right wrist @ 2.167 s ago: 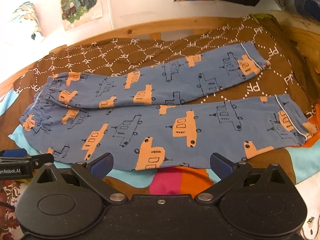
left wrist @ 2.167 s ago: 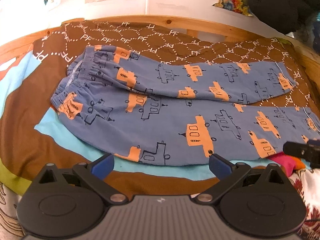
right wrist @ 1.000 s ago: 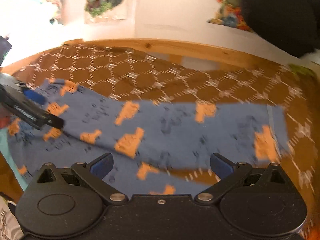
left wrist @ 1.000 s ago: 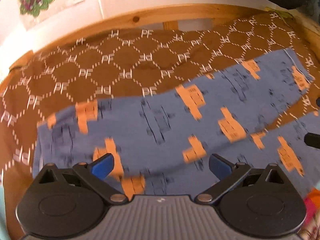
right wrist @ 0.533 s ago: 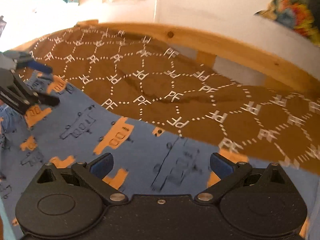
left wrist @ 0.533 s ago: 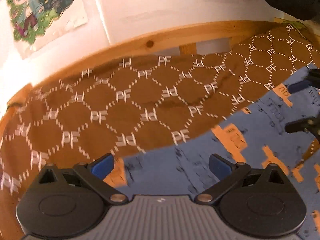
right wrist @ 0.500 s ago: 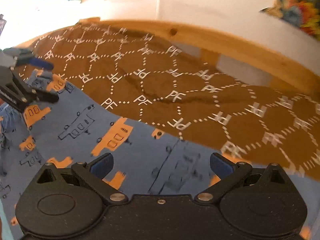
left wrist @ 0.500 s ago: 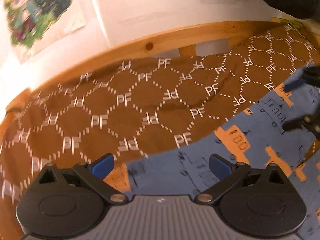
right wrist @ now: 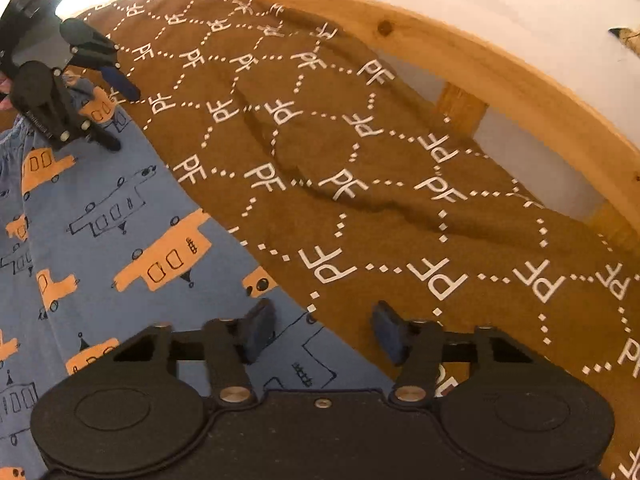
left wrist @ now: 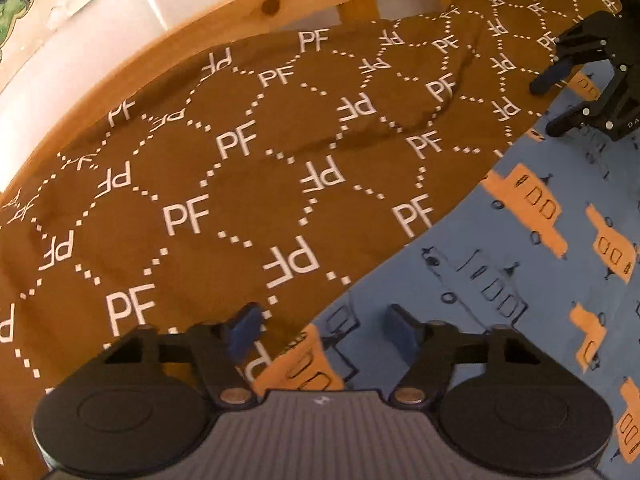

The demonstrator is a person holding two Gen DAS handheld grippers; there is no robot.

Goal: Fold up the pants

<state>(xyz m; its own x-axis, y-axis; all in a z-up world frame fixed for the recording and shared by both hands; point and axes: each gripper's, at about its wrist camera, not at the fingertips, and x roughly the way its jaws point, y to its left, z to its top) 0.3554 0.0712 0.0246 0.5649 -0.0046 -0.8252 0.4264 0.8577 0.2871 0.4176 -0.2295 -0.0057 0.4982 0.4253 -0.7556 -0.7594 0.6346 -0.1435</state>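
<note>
Blue pants printed with orange and outlined cars lie flat on a brown blanket. My left gripper is low over the pants' far edge, jaws partly closed and straddling that edge near the waist end. My right gripper does the same on the far edge of the pants further along the leg. Each gripper shows in the other's view: the right one at the upper right, the left one at the upper left. Both look open with the cloth edge between the fingers.
The brown blanket with white PF lettering covers the bed. A curved wooden bed rail runs along the far side, also in the right wrist view, with a white wall behind it.
Both grippers have moved forward and down to the pants' far edge. Their jaws have narrowed from wide open to partly closed around that edge.
</note>
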